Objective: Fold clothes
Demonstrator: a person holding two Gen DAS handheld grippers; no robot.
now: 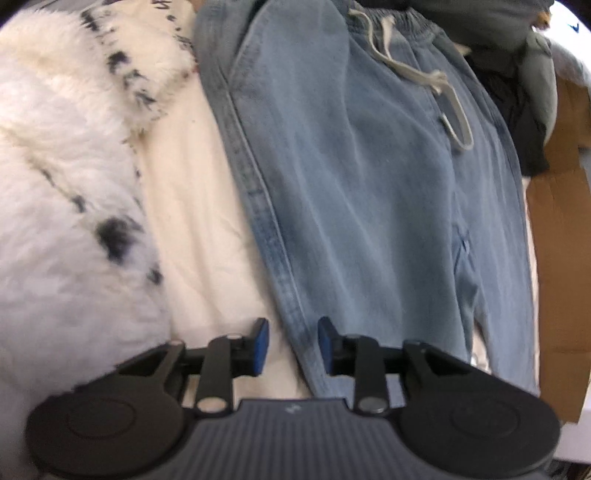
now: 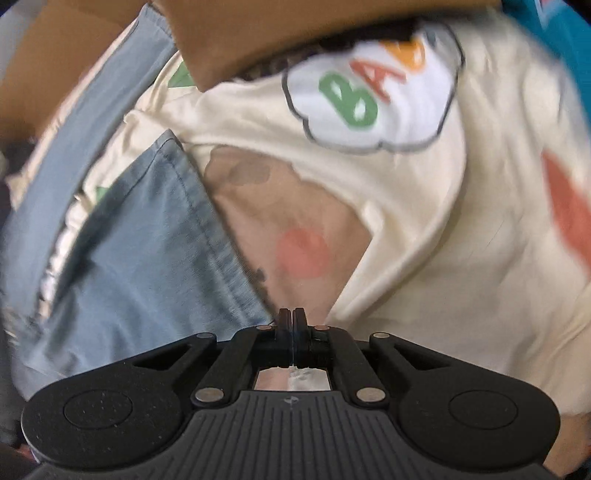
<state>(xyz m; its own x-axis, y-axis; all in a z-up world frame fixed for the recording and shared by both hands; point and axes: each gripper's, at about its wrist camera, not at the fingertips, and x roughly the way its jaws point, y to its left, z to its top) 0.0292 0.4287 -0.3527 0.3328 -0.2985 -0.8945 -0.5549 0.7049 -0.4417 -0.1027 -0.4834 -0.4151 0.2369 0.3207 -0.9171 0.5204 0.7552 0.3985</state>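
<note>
Light blue jeans [image 1: 369, 184] lie flat on a cream sheet [image 1: 192, 221], their elastic waistband and white drawstring [image 1: 406, 70] at the top of the left wrist view. My left gripper [image 1: 293, 343] hovers over the jeans' left side seam, open, its blue pads [image 1: 260, 343] apart and not pressing the cloth. In the right wrist view a hemmed jeans leg [image 2: 147, 258] lies on a cream printed cloth [image 2: 424, 240]. My right gripper [image 2: 291, 317] is shut, its fingertips together just right of the hem's corner. No cloth shows between them.
A white fluffy garment with black flecks [image 1: 55, 184] is heaped at the left. Brown cardboard [image 1: 561, 258] stands along the right edge, and a cardboard flap [image 2: 295, 29] overhangs the printed cloth. Dark clothes [image 1: 517, 110] lie by the waistband.
</note>
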